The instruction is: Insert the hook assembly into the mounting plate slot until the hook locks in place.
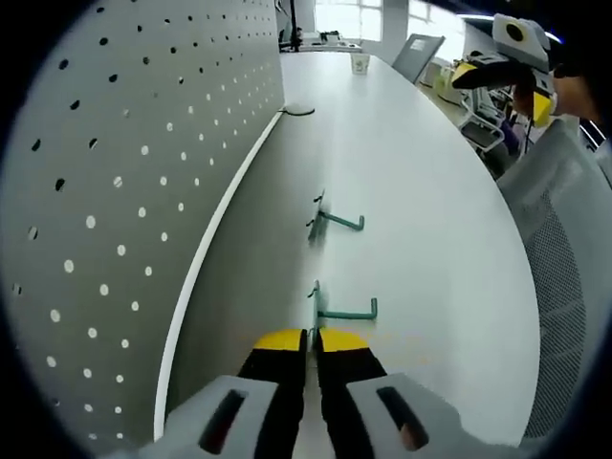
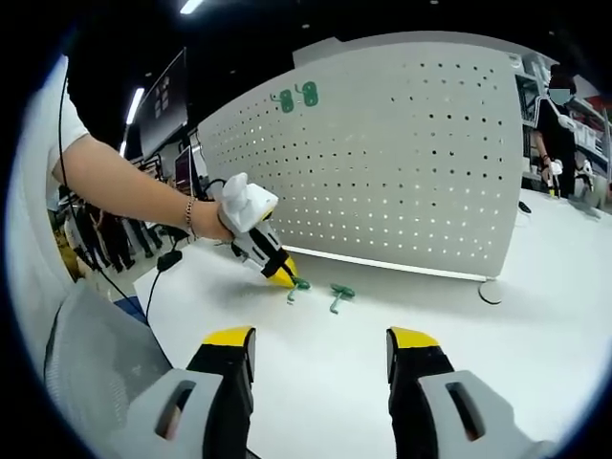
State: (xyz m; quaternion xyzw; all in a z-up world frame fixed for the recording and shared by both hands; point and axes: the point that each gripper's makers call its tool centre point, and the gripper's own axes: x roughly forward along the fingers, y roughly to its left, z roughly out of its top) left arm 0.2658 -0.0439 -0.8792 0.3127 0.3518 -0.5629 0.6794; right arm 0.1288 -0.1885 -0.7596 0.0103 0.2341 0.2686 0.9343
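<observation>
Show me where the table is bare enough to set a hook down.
Bare table lies right of the two hooks, away from the pegboard. Crowded by the left gripper, whose jaws meet at the nearer hook.

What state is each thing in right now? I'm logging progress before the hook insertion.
Left gripper: shut, tips at the near hook, holding nothing that I can see.
Right gripper: open, empty, above the table.
Near hook: lying on the table, not mounted.
Far hook: lying on the table, untouched.
Pegboard: upright, two green pieces already mounted near its top.
</observation>
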